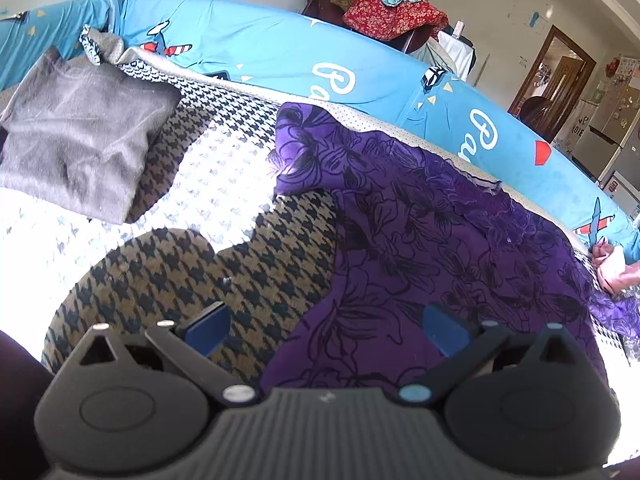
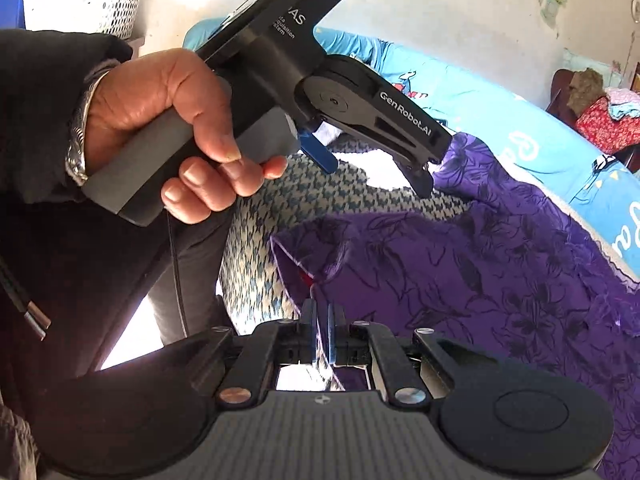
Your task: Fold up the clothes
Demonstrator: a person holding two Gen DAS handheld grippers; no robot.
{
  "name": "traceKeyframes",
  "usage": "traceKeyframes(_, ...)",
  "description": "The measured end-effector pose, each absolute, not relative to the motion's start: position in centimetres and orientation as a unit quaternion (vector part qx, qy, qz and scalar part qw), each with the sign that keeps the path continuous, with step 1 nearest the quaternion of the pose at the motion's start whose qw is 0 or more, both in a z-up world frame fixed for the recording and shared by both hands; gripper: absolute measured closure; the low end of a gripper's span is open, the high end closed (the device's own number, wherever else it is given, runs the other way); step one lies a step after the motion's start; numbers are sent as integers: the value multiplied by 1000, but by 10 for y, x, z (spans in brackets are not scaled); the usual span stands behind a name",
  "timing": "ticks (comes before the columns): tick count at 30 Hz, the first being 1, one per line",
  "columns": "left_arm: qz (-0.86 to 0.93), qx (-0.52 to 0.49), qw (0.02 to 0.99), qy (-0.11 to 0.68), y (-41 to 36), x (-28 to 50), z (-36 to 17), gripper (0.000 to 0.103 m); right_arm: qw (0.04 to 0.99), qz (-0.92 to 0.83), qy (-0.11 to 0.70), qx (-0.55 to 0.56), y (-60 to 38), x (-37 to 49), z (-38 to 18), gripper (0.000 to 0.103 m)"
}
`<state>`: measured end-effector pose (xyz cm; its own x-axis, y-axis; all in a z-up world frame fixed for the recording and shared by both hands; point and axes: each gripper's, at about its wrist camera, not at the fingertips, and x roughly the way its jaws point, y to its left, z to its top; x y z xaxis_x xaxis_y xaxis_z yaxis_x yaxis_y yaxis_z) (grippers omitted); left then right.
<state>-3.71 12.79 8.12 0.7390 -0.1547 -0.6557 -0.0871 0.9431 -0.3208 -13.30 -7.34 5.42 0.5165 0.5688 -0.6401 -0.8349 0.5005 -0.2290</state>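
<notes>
The purple flowered garment [image 1: 420, 216] lies spread and rumpled over the houndstooth cover [image 1: 224, 148] of the bed, one corner turned up toward the blue bedding roll, its near edge hanging toward the person. The right gripper [image 2: 320, 328] has its jaws closed nearly together at that near edge, with a thin bit of purple cloth and a red tag pinched between them, so I would say it has hold of the hem. The left gripper [image 1: 326, 320] hovers above the garment's left border with its blue pads wide apart and nothing in them; from the right wrist view, the left hand [image 2: 172, 128] grips its handle, and it floats over the cloth without touching.

To the left of the purple garment, well apart from it, a grey garment [image 1: 80, 136] sits folded into a neat square on the same cover. So one piece lies folded, and the purple one is still loose and open. My guess is the purple piece is being gathered at its edge for a fold, though no clean crease shows in it.

Beyond the purple garment, a long blue bedding roll [image 1: 280, 56] with white lettering and cartoon prints runs along the wall. Past that, a dark chair carries a heap of clothes [image 1: 384, 4], red floral on top. Further right are a doorway and a fridge [image 1: 612, 136]. Strong sunlight washes out the cover between the two garments. A white basket [image 2: 120, 4] stands back by the wall.
</notes>
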Motion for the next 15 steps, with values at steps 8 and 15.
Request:
traceKeyframes(8,-19,-179,915,362,141,-31,83,0,851,400,253,-227,-46,-104,44,96)
traceKeyframes(15,-25,-186,908,375,145,-13,87,0,837,415,301,-193,-23,-86,25,83)
